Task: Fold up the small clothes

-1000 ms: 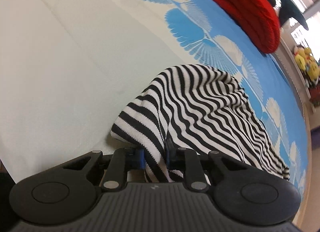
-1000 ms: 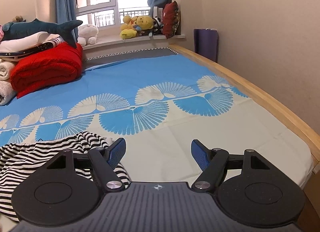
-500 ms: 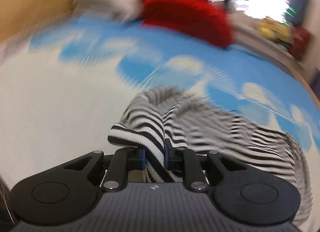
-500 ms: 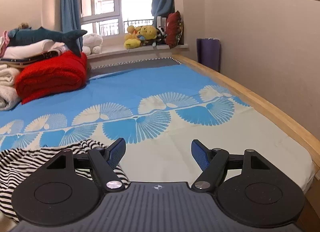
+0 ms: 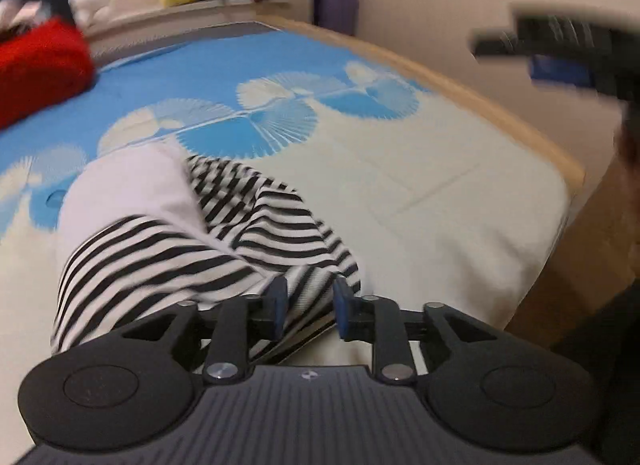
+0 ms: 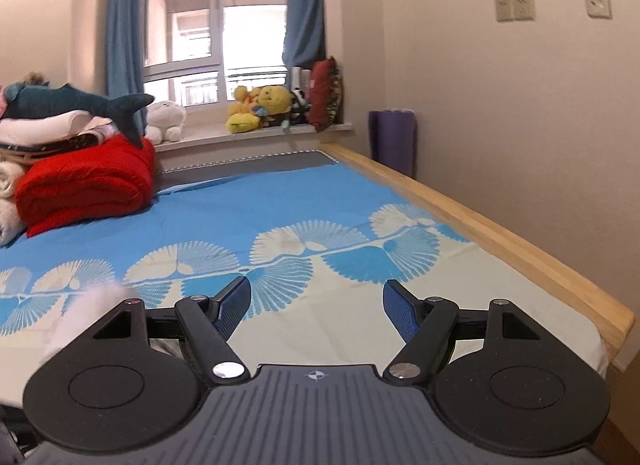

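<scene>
A black-and-white striped garment (image 5: pixel 256 233) lies on the bed, with a plain white part (image 5: pixel 128 193) turned over on top of it. My left gripper (image 5: pixel 308 301) sits at its near edge with the jaws opening. A striped fold is still between the blue pads (image 5: pixel 276 301), which look slack on it. My right gripper (image 6: pixel 316 301) hovers open over the cream part of the sheet with nothing between its fingers. It also shows as a dark blur, right gripper (image 5: pixel 560 49), at the upper right of the left wrist view. Only a blurred white bit of the garment (image 6: pixel 88 313) shows at the right wrist view's left.
The bed sheet (image 6: pixel 280 201) is blue with fan prints, cream towards me. A wooden bed rail (image 6: pixel 500 233) runs along the right by the wall. A red blanket (image 6: pixel 84 185), folded linen and a shark plush (image 6: pixel 72 101) are piled far left. Plush toys (image 6: pixel 260 109) sit on the windowsill.
My left gripper swung across the bed and rolled, carrying the striped edge over so that a white side now shows. Its jaws have widened. The right gripper tilted up slightly.
</scene>
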Demonstrator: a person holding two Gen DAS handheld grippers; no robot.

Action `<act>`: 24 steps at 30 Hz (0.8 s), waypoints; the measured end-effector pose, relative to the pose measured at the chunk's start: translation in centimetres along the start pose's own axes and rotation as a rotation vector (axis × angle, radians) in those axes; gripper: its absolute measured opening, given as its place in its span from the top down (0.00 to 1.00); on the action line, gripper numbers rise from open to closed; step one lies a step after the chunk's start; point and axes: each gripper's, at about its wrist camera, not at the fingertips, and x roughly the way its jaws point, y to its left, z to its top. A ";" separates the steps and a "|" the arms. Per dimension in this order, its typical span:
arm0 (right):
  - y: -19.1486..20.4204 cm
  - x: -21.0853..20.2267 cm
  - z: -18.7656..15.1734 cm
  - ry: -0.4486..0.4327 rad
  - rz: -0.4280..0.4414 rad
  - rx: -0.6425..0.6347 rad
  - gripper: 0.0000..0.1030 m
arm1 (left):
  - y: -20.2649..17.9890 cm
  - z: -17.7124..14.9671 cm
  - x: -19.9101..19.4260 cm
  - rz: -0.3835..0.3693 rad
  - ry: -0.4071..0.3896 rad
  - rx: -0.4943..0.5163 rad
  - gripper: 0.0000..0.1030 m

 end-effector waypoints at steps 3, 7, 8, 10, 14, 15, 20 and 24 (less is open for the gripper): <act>-0.7 0.1 0.0 0.009 -0.008 0.037 0.28 | 5.3 -0.2 -3.3 -0.068 -0.045 -0.157 0.56; -1.1 0.8 -0.1 0.037 0.022 0.096 0.29 | 10.4 -0.4 -6.9 0.053 -0.040 -0.134 0.56; -1.2 1.1 -0.1 0.049 0.038 0.113 0.31 | 12.0 -0.7 -7.7 0.081 -0.035 -0.135 0.56; -1.0 1.7 -0.1 0.079 0.081 0.139 0.54 | 14.4 -0.9 -8.8 0.130 -0.011 -0.143 0.56; 0.6 3.5 -0.3 0.177 0.218 0.146 0.63 | 16.6 -1.9 -9.5 0.207 -0.014 -0.153 0.53; 1.3 4.1 -0.4 0.221 0.267 0.142 0.62 | 17.1 -2.5 -9.6 0.220 -0.016 -0.177 0.52; 5.8 6.8 -1.2 0.371 0.369 0.098 0.53 | 18.9 -3.7 -10.2 0.325 -0.001 -0.253 0.50; 9.5 9.0 -1.8 0.449 0.403 0.088 0.42 | 20.1 -3.8 -10.0 0.374 0.015 -0.273 0.45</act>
